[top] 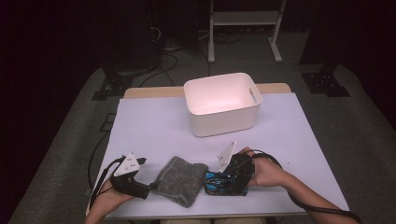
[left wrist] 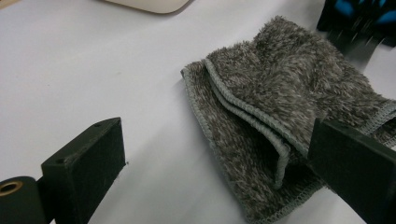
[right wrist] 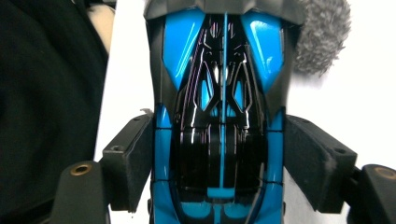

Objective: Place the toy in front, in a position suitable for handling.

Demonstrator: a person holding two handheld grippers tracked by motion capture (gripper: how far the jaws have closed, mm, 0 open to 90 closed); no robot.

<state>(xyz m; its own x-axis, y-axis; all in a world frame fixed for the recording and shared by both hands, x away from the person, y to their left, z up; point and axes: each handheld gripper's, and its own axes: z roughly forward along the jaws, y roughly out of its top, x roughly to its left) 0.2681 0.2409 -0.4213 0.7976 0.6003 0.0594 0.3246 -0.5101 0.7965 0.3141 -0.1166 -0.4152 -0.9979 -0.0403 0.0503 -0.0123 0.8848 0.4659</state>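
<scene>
A grey fluffy towel (top: 180,184) lies folded near the table's front edge, its stitched edges plain in the left gripper view (left wrist: 261,107). Just right of it is a blue and black toy car (top: 215,183). My right gripper (top: 225,182) comes in from the right, and its two pads press on the car's sides (right wrist: 222,93); the gripper (right wrist: 219,163) is shut on the car, with a bit of towel (right wrist: 322,37) past the car's far end. My left gripper (top: 145,179) rests at the towel's left side and stands wide open (left wrist: 219,172), one jaw overlapping the towel's near corner.
A white plastic bin (top: 224,121) with cut-out handles stands at the back middle of the white table (top: 149,126); its corner (left wrist: 149,4) shows in the left gripper view. Cables trail from both grippers off the front edge. Dark floor and a stand lie beyond the table.
</scene>
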